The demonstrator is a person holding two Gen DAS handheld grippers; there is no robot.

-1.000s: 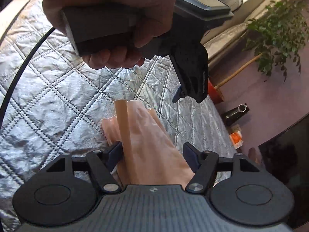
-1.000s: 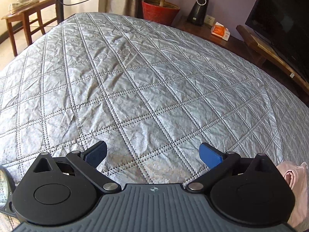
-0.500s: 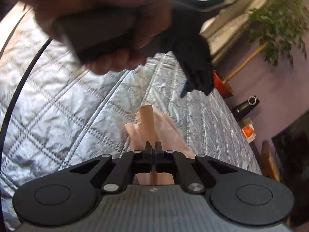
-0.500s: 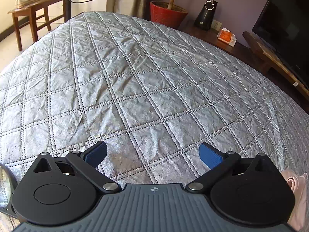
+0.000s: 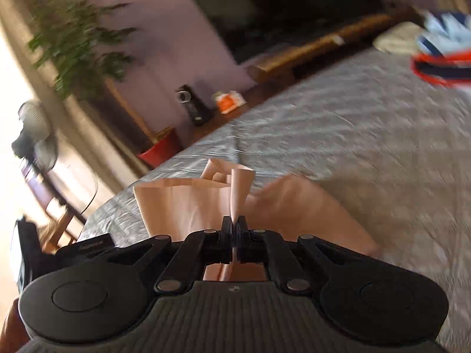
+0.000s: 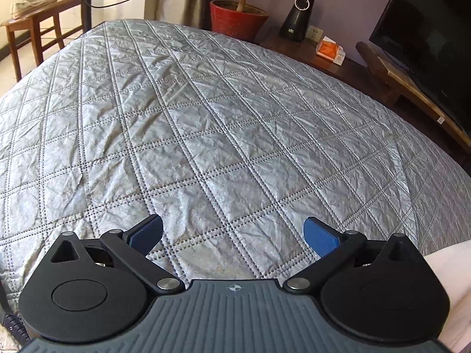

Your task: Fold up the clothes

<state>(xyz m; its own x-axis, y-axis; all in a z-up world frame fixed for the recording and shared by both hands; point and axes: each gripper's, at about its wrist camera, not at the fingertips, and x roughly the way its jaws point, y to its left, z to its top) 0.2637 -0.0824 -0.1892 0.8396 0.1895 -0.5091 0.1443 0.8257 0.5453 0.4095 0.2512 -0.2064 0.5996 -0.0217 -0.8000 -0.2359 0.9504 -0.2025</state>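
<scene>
Left wrist view: the left tool (image 5: 234,232) pinches a fold of the pink garment (image 5: 182,203), spread on the grey quilted bed (image 5: 368,147). A television (image 5: 279,3) sits at 12 o'clock and a plant (image 5: 73,38) at 10.

Right wrist view: the right tool (image 6: 234,234) gapes, holding nothing, over the bed (image 6: 206,117); a red pot (image 6: 235,17) stands at 12 o'clock and a chair (image 6: 35,20) at 10.

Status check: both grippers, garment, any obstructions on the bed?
Left gripper shut on pink garment. Right gripper open over quilt. Clothes pile far corner.
</scene>
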